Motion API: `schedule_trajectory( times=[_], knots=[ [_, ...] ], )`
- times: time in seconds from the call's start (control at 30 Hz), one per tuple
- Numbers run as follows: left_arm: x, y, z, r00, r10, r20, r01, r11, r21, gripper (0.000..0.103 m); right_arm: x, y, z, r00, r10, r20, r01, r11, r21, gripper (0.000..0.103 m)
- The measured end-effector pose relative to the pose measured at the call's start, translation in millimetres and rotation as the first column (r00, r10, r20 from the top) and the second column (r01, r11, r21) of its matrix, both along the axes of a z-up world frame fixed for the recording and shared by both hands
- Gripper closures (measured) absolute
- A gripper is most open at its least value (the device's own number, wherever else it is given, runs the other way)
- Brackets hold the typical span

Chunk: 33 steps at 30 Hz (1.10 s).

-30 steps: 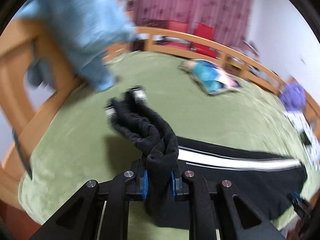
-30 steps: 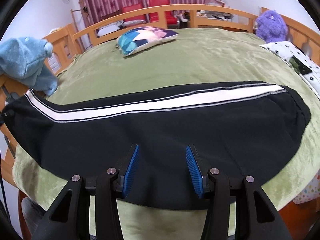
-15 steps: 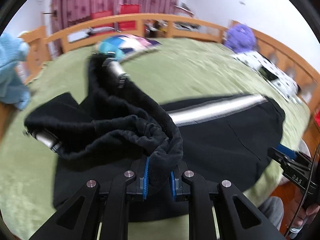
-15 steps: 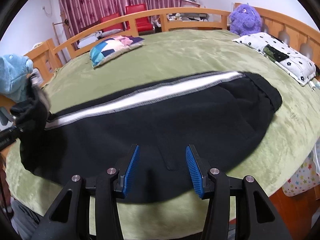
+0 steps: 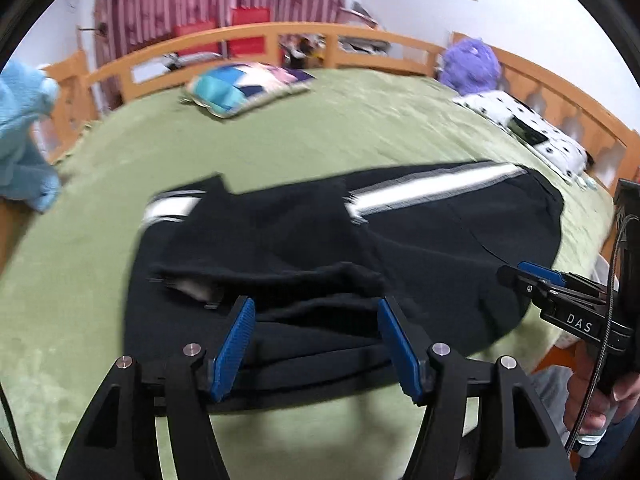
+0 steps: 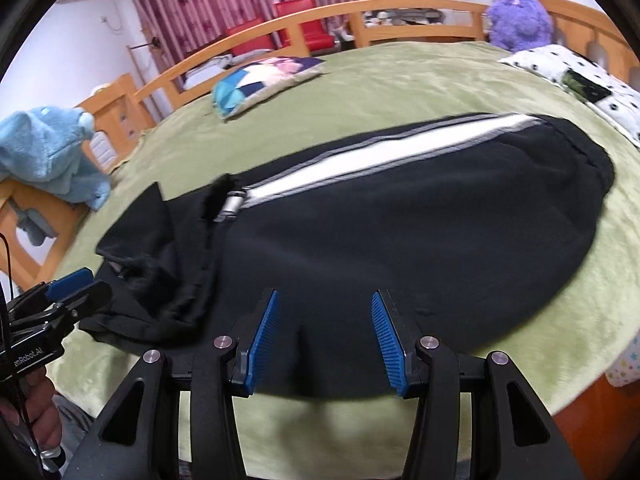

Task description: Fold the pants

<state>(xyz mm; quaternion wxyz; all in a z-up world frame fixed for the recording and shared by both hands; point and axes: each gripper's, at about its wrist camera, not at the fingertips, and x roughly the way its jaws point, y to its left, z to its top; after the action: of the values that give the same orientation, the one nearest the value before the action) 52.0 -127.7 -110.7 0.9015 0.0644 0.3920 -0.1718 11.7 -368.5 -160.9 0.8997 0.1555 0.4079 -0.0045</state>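
the left gripper (image 5: 316, 340) is opening to drop the folded-over leg onto the pants (image 6: 400, 232); the right gripper (image 6: 322, 338) hovers spread, empty.

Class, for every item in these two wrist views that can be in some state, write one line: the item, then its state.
pants: flat on the bed, leg end folded over in a loose, rumpled heap
left gripper: jaws opening, fabric lies between the pads, not pinched
right gripper: open, over the pants' near edge, holding nothing
patchwork pillow: lying flat on the green bed cover
blue plush: draped over the wooden rail
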Motion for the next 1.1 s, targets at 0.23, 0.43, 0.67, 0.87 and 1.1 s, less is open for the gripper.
schedule_trajectory(
  times=[0.23,0.43,0.67,0.87,1.1],
  knots=[
    [6,75,5,0.984,0.172,0.047,-0.171,0.985,-0.01,0.041,19,52,8,0.996,0.089,0.018,-0.09,0.996,0.018,0.049],
    [9,141,-14,0.96,0.279,0.017,-0.279,0.96,-0.03,0.041,28,90,-1,0.991,0.135,0.016,-0.135,0.989,0.054,0.047],
    [17,188,-36,0.939,0.342,-0.019,-0.343,0.937,-0.064,0.041,33,125,25,0.98,0.159,0.121,-0.153,0.987,-0.055,0.044],
    [23,207,-46,0.933,0.358,-0.047,-0.361,0.924,-0.125,0.041,63,182,20,0.943,0.322,0.081,-0.298,0.929,-0.22,0.04],
    [26,209,-49,0.941,0.334,-0.051,-0.338,0.929,-0.15,0.041,92,218,-15,0.909,0.409,-0.079,-0.412,0.853,-0.321,0.097]
  ],
)
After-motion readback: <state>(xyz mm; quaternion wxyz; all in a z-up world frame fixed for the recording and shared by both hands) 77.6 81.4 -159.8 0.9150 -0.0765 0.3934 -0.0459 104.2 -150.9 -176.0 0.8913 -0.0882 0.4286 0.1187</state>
